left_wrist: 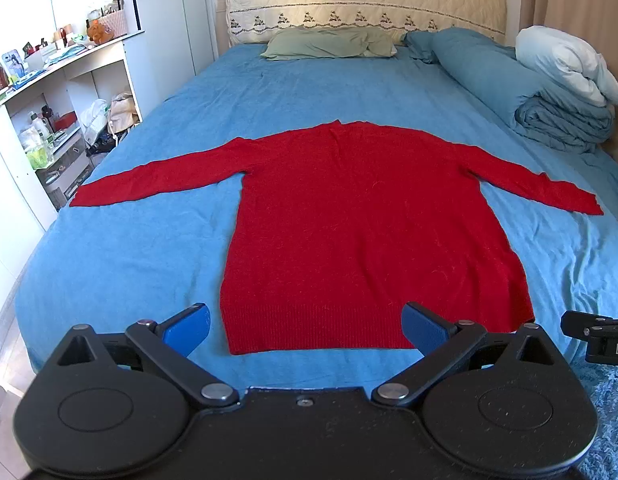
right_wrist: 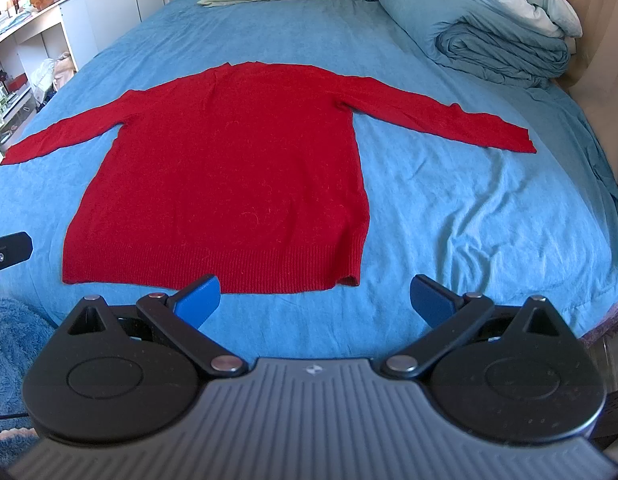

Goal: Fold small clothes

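A red long-sleeved sweater (left_wrist: 361,216) lies flat on the blue bed sheet (left_wrist: 149,248), both sleeves spread out to the sides, hem nearest me. It also shows in the right wrist view (right_wrist: 229,184). My left gripper (left_wrist: 305,326) is open and empty, hovering just in front of the hem's middle. My right gripper (right_wrist: 316,300) is open and empty, in front of the hem's right corner (right_wrist: 347,280). The right gripper's body shows at the edge of the left wrist view (left_wrist: 597,336).
A folded blue duvet (left_wrist: 529,92) and white pillow (left_wrist: 569,64) lie at the back right of the bed. A green pillow (left_wrist: 329,42) rests by the headboard (left_wrist: 365,0). White shelves (left_wrist: 49,120) with clutter stand to the left. A fluffy blue rug (right_wrist: 13,336) lies below.
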Tool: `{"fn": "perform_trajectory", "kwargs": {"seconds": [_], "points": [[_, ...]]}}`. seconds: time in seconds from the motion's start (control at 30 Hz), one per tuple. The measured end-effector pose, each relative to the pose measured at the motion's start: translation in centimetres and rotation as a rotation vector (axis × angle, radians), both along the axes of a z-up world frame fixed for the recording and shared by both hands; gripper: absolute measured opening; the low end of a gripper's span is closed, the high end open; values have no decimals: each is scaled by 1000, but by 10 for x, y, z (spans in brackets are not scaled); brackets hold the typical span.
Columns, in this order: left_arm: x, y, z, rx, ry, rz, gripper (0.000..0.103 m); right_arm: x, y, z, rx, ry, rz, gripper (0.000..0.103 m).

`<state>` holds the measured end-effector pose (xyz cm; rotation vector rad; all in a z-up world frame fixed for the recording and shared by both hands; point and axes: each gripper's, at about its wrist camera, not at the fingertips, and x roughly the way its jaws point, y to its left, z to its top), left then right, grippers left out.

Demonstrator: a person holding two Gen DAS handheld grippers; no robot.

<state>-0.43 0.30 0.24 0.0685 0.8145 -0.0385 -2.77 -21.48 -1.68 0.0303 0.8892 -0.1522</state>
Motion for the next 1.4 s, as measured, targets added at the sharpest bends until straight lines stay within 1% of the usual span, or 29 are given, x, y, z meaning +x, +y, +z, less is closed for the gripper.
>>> {"fn": "perform_trajectory", "kwargs": {"seconds": [1.03, 1.4], "points": [[-1, 2, 5, -6, -4, 2, 103, 0, 3, 1, 0, -3, 0, 103], [-2, 4, 7, -8, -1, 12, 103, 4, 6, 9, -1, -8, 6, 103]]}}
